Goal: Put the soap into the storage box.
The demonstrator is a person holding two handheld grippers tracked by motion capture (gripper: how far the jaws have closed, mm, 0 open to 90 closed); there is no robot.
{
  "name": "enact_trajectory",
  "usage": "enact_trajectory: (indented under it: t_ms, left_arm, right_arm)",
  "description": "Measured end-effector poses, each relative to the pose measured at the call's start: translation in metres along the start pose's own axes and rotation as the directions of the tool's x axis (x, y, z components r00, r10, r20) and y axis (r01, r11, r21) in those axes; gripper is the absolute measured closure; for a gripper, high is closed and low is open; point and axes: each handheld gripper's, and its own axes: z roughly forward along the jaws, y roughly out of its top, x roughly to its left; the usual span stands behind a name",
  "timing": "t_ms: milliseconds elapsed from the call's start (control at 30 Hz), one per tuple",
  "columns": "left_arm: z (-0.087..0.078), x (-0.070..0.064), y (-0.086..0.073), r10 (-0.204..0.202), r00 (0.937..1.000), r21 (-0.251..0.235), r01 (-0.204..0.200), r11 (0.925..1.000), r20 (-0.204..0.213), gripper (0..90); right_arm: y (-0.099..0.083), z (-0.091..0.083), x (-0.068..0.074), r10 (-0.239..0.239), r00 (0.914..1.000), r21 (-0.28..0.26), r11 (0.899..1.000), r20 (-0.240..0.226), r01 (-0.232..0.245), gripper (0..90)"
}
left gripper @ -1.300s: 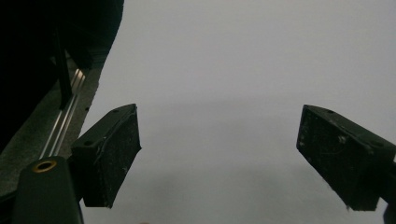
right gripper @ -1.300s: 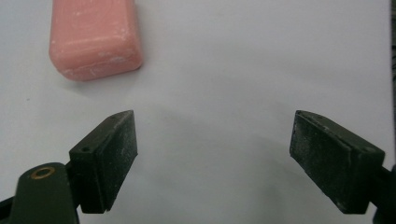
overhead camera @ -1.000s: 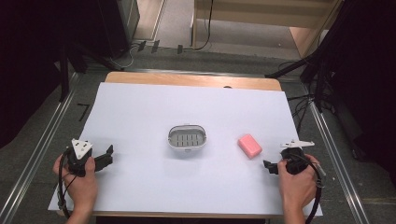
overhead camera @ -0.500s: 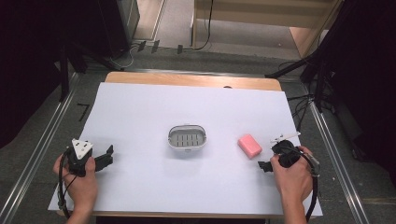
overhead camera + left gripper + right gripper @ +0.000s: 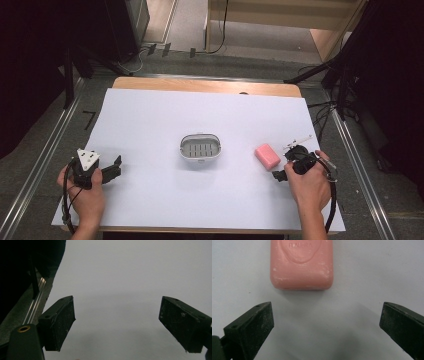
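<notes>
Since the earlier frames the right gripper point(image 5: 286, 164) has slid in from the table's right edge toward the pink soap bar point(image 5: 267, 156) and now sits just beside it, while the left gripper point(image 5: 111, 169) has kept its place near the front left corner. The soap bar lies flat on the white sheet point(image 5: 150, 120), right of centre, a rounded-corner block with a matte, slightly chalky surface flecked with pale specks. In the right gripper view the soap bar point(image 5: 301, 263) shows an oval stamped into its top face and raised lettering under it; the letters are partly cut off and blurred, so the word cannot be read with certainty. The right gripper point(image 5: 325, 325) has its jaws spread wide, the bar just beyond their tips and not touching either; the jaws are black, wedge-shaped, with dusty, scuffed pads. At the middle of the sheet stands a small oval soap dish point(image 5: 200, 148), white-rimmed with a grey slotted floor, apart from the bar. The left gripper point(image 5: 117, 322) is also spread wide over bare sheet, gripping nothing. The smooth, paper-like sheet covers a wooden table point(image 5: 210, 86) whose far edge shows.
</notes>
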Motion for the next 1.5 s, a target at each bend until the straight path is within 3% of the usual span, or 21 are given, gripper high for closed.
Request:
enact_trajectory:
  t_ms: [933, 1167, 1267, 1500]
  left_arm:
    - [0.000, 0.000, 0.000, 0.003, 1.0000, 0.000, -0.003, 1.0000, 0.001, 14.1]
    - [0.000, 0.000, 0.000, 0.003, 1.0000, -0.001, -0.003, 1.0000, 0.003, 14.2]
    - [0.000, 0.000, 0.000, 0.001, 1.0000, -0.001, -0.001, 1.0000, 0.003, 14.1]
    - [0.000, 0.000, 0.000, 0.002, 1.0000, -0.001, -0.002, 1.0000, 0.004, 14.2]
  right_arm:
    - [0.037, 0.006, 0.014, -0.030, 0.9994, 0.025, 0.999, -0.020, 0.031, 0.0]
    - [0.049, 0.009, 0.017, -0.039, 0.9990, 0.028, 0.999, -0.020, 0.040, 4.6]
    - [0.055, 0.010, 0.019, -0.053, 0.9983, 0.029, 0.998, -0.026, 0.053, 14.2]
    - [0.063, 0.019, 0.021, -0.058, 0.9977, 0.050, 0.997, -0.034, 0.060, 18.2]
